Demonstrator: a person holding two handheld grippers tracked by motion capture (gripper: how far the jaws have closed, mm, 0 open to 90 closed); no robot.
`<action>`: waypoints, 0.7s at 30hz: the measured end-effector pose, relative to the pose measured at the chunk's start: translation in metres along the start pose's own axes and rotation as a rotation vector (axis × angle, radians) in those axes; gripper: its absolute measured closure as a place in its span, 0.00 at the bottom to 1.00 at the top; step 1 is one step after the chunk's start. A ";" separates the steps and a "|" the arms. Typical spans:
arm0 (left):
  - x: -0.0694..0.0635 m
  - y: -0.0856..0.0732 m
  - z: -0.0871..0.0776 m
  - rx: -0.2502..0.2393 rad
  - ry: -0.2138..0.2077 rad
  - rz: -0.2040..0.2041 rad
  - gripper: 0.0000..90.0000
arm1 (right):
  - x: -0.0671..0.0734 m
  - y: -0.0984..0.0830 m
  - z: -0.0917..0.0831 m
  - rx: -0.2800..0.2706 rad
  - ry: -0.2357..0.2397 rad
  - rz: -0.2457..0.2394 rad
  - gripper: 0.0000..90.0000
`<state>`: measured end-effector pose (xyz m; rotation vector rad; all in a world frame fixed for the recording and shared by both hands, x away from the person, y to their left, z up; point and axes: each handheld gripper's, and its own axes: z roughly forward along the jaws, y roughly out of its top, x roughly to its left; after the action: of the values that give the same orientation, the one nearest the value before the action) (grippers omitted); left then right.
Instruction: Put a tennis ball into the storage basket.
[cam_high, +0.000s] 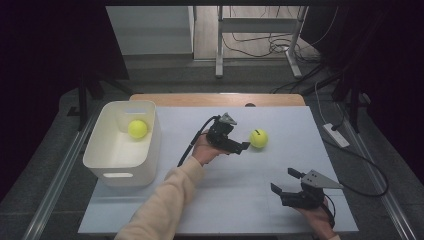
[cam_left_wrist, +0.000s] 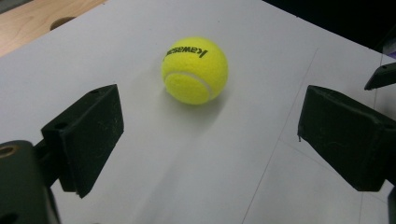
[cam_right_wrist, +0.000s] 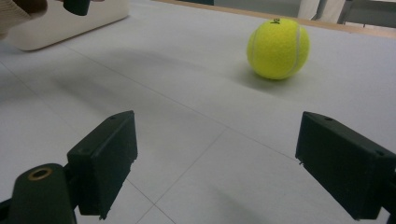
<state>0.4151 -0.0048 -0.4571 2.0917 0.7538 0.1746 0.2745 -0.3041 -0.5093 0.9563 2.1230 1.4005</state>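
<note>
A white-topped table (cam_high: 235, 200) with a bare wooden strip along its far edge stands in a dim room; dark curtains hang at both sides, and cables lie on the grey floor beyond it.

A yellow felt tennis ball with black lettering (cam_high: 258, 138) rests on the table top, right of centre. The left gripper (cam_high: 243, 146), held in the person's left hand (cam_high: 206, 151) at the end of a cream sleeve, is angled toward this ball from its left and stands just beside it without touching. In the left gripper view the ball (cam_left_wrist: 194, 70) lies ahead of the jaws, beyond their tips and not between them. The jaws stand wide apart and hold nothing.

The right gripper (cam_high: 285, 181) is held low at the near right of the table, well apart from the ball. In the right gripper view the ball (cam_right_wrist: 278, 48) lies farther off, ahead and to the right. Its jaws are likewise spread wide with only bare table between them.

A white rectangular plastic bin with handle slots (cam_high: 112, 165) sits at the left of the table. A second yellow tennis ball (cam_high: 137, 128) lies inside it, toward the far end.
</note>
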 end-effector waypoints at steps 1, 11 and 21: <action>0.000 0.001 0.001 0.003 0.000 0.001 0.08 | 0.000 0.000 0.000 0.000 0.000 0.000 0.14; 0.001 0.005 0.010 0.021 0.002 0.001 0.08 | -0.001 0.000 0.000 -0.001 0.002 0.010 0.14; 0.002 0.009 0.023 0.039 -0.006 -0.006 0.08 | -0.001 0.000 0.000 -0.001 0.002 0.011 0.14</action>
<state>0.4294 -0.0241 -0.4643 2.1254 0.7656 0.1510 0.2753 -0.3048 -0.5093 0.9680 2.1211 1.4091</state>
